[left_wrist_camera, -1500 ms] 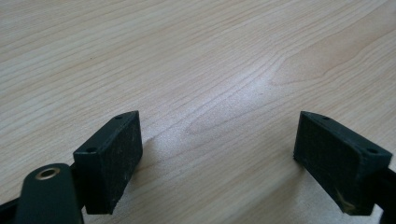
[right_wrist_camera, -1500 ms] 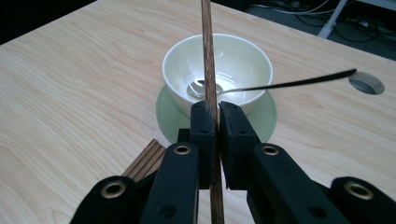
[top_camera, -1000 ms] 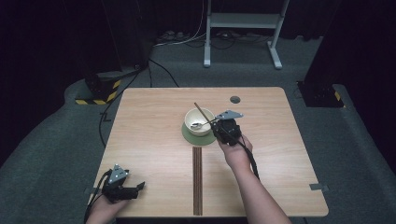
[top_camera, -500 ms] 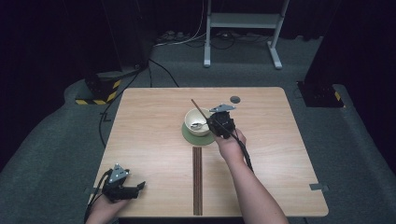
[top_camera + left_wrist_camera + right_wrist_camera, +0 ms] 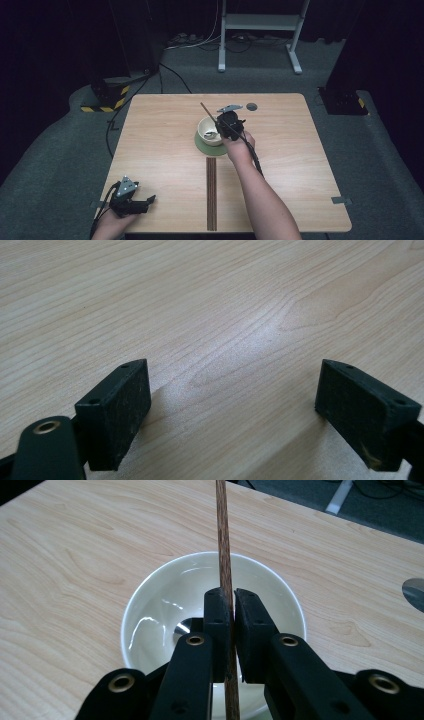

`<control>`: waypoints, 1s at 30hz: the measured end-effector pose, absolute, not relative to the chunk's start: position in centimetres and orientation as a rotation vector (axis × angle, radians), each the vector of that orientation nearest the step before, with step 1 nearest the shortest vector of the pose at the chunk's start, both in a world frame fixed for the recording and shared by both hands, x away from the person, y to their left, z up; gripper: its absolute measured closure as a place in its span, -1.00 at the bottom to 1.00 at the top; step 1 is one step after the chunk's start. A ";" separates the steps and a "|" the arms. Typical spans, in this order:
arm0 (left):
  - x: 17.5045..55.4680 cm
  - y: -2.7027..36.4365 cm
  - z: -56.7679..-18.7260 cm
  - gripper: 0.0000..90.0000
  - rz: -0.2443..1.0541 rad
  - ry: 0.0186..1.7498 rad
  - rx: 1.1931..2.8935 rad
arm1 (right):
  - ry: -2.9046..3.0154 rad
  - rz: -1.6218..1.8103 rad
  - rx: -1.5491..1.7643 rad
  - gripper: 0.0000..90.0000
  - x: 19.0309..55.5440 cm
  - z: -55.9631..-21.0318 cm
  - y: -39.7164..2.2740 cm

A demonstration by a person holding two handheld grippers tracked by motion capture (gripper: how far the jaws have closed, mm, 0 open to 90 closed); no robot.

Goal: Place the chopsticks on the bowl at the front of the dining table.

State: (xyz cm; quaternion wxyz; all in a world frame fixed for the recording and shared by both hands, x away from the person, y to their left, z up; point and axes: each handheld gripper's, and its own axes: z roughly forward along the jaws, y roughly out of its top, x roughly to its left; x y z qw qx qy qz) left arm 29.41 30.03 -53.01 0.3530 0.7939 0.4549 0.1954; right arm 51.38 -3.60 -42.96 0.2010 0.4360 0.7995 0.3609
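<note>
Your right tongs (image 5: 230, 611) clamp a slim round wooden stick (image 5: 223, 540) above the glossy white bowl (image 5: 150, 610); your left tongs (image 5: 235, 410) gape wide over the pale grained tabletop (image 5: 210, 300) at seven o'clock.

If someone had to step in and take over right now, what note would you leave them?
Right gripper: shut on a thin wooden stick, held over the white bowl. The stick's lower end looks like a spoon inside the bowl; I can't be sure.
Left gripper: open, holding nothing, low over bare table at the near left corner.
Bowl sits on a green coaster near the table's middle.
Done: stick gripped, its far end pointing up and away.
Left: probably stirring or lifting the stick out; keep the bowl from tipping.
</note>
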 end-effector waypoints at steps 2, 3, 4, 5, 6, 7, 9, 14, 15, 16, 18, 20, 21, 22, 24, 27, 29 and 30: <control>29.4 30.0 -53.0 -0.67 0.506 1.177 2.054 | 2.233 0.990 1.227 0.88 51.7 -43.1 -3.4; 29.4 30.0 -53.0 -0.67 0.505 1.178 2.054 | 2.237 0.985 1.233 0.88 51.8 -43.1 -3.4; 29.4 30.0 -53.0 -0.67 0.505 1.176 2.054 | 2.239 0.974 1.236 0.88 52.0 -43.2 -3.2; 29.4 30.0 -53.0 -0.67 0.506 1.177 2.052 | 2.240 0.968 1.243 0.88 52.1 -43.3 -3.1; 29.4 30.0 -53.0 -0.67 0.504 1.177 2.055 | 2.234 0.970 1.247 0.88 52.2 -43.5 -3.0; 29.4 30.0 -53.0 -0.67 0.506 1.179 2.052 | 2.233 0.964 1.260 0.88 52.3 -43.6 -2.8; 29.3 30.0 -53.0 -0.67 0.506 1.181 2.053 | 2.242 0.956 1.262 0.88 52.5 -43.8 -2.6; 29.3 30.0 -53.0 -0.67 0.506 1.178 2.053 | 2.254 0.931 1.259 0.88 52.6 -44.3 -2.6; 29.3 30.0 -53.0 -0.67 0.506 1.179 2.053 | 2.252 0.934 1.261 0.88 52.7 -44.3 -2.6; 29.3 30.0 -53.0 -0.67 0.506 1.178 2.054 | 2.260 0.929 1.261 0.88 52.6 -44.4 -2.6; 29.3 30.0 -53.0 -0.67 0.505 1.178 2.054 | 2.260 0.923 1.256 0.88 52.6 -44.4 -2.5; 29.3 30.0 -53.0 -0.67 0.504 1.178 2.050 | 2.252 0.922 1.260 0.88 52.6 -44.4 -2.4; 29.3 30.0 -53.0 -0.67 0.505 1.178 2.051 | 2.250 0.923 1.260 0.88 52.6 -44.4 -2.4; 29.3 30.0 -53.0 -0.67 0.505 1.177 2.052 | 2.250 0.921 1.260 0.88 52.7 -44.4 -2.4; 29.3 30.0 -53.0 -0.67 0.509 1.173 2.055 | 2.254 0.915 1.256 0.88 52.7 -44.5 -2.5; 29.3 30.0 -53.0 -0.67 0.504 1.174 2.052 | 2.255 0.905 1.265 0.88 52.7 -44.6 -2.5; 29.3 30.0 -53.0 -0.67 0.505 1.174 2.052 | 2.256 0.903 1.260 0.88 52.7 -44.6 -2.5; 29.3 30.0 -53.0 -0.67 0.504 1.174 2.052 | 2.254 0.903 1.256 0.87 52.7 -44.6 -2.5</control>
